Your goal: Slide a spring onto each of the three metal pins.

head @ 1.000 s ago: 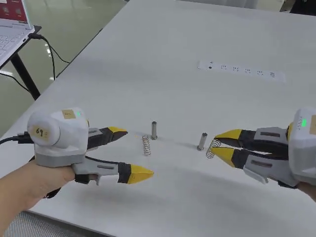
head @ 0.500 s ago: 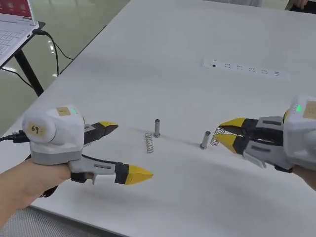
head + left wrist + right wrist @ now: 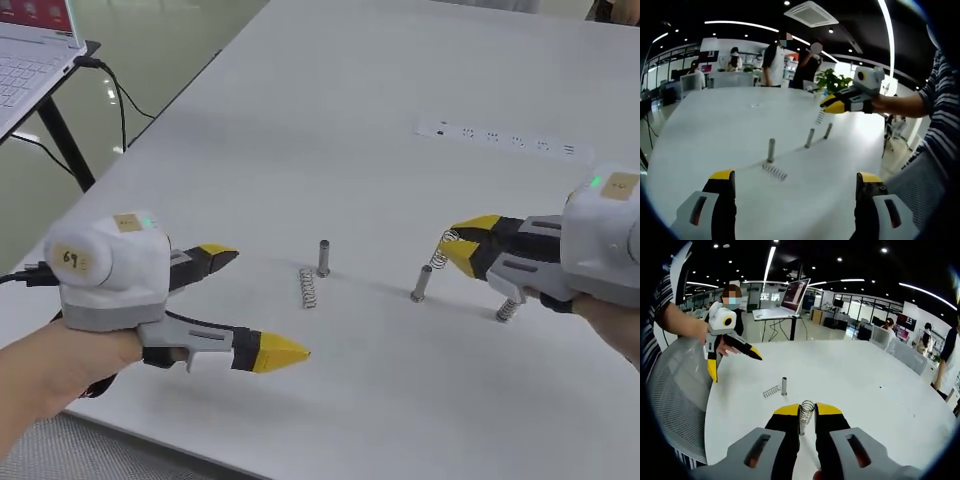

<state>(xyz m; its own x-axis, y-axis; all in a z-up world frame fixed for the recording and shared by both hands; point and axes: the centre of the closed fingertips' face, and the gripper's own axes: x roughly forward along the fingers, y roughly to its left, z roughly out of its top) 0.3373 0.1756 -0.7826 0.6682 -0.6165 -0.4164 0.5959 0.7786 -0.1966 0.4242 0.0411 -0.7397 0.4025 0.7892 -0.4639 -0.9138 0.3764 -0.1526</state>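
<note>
In head view the right tongs (image 3: 462, 243) are pinching one end of a spring (image 3: 440, 252). It hangs tilted, just above and right of the middle pin (image 3: 421, 283), not on it. The left tongs (image 3: 250, 303) are spread wide and hover over the desk (image 3: 350, 400), well left of the middle pin. A loose spring (image 3: 308, 287) lies flat left of the middle pin, just beside the bare, upright left pin (image 3: 324, 258). The right pin (image 3: 508, 309), right of the middle pin and below the right tongs, looks wrapped in a spring, but it's too small to be sure. A power strip (image 3: 505, 140) lies far beyond the middle pin.
</note>
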